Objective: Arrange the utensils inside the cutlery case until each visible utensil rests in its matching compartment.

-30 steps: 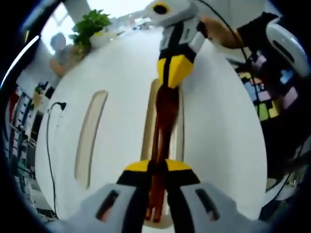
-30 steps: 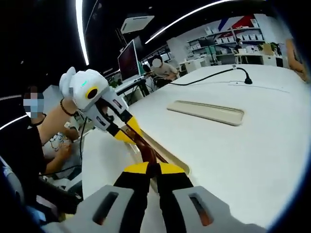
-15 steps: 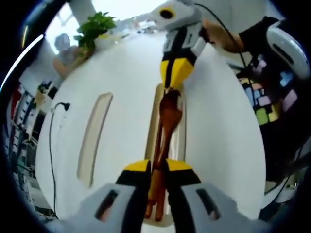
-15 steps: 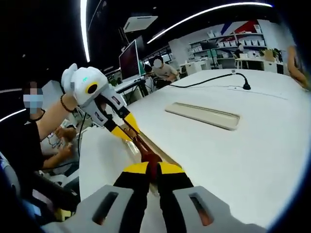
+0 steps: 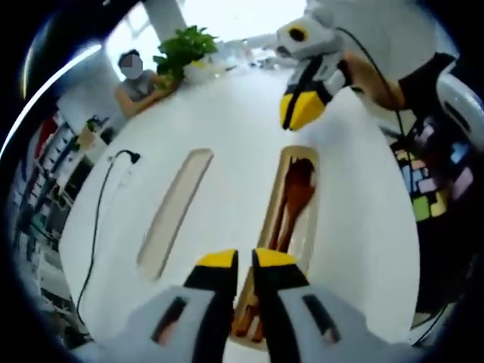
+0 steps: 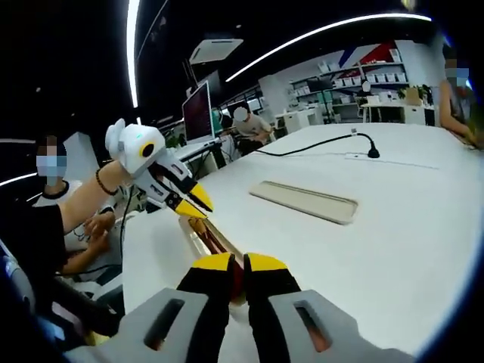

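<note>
White table [image 5: 227,113] carries the wooden case [image 5: 286,227]; the brown utensils [image 5: 291,200] now lie inside it, lengthwise, spoon bowl pointing toward the right gripper [image 5: 302,110]. Both grippers have let go and lifted, jaws closed on nothing, the left gripper [image 5: 236,265] above the handle end. Placement looks finished. The lid [image 5: 175,212] lies parallel, well apart.

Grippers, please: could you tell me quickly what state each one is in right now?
Left gripper: shut, holding nothing, above the cutlery case.
Right gripper: shut, holding nothing.
</note>
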`<state>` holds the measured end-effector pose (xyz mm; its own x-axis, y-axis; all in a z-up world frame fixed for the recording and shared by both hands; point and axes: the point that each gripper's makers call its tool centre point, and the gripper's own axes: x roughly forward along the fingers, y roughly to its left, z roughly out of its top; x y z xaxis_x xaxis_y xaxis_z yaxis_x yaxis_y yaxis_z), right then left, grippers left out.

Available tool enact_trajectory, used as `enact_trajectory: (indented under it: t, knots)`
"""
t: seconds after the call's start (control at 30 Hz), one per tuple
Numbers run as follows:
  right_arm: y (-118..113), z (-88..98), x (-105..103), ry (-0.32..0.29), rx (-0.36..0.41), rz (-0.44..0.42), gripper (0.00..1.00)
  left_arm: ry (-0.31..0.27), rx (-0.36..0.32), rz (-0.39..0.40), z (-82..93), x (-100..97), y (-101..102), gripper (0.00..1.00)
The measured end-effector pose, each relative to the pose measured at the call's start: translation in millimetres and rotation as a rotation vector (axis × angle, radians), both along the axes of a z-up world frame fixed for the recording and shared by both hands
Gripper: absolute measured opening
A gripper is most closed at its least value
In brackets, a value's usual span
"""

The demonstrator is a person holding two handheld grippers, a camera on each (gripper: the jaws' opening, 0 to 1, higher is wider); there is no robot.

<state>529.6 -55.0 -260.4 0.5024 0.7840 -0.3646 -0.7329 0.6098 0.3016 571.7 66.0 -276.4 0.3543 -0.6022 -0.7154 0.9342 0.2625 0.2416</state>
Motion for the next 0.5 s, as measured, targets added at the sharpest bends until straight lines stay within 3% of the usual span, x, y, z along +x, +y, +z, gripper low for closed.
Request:
enact_trajectory:
  t: [0.13,0.23,0.3,0.5]
  knots:
    - [0.4,1.5,1.9,-0.008,-0.012,0.003,0.04,-0.031,-0.009,0.048,2.8,13.9,8.2,0.08]
    - [-2.5,6.8,8.2,-0.032,-0.021,-0.009,0.04,-0.054,-0.069,0.107,10.6,24.3,9.6,0.08]
    - [-6.8,10.2,17.0,-0.068,-0.049,-0.023,0.05,-0.096,-0.104,0.141,15.8,33.6,10.9,0.08]
    - [-23.6,13.0,49.1,-0.117,-0.12,-0.08,0.07,-0.095,-0.163,0.304,17.9,62.3,24.6,0.08]
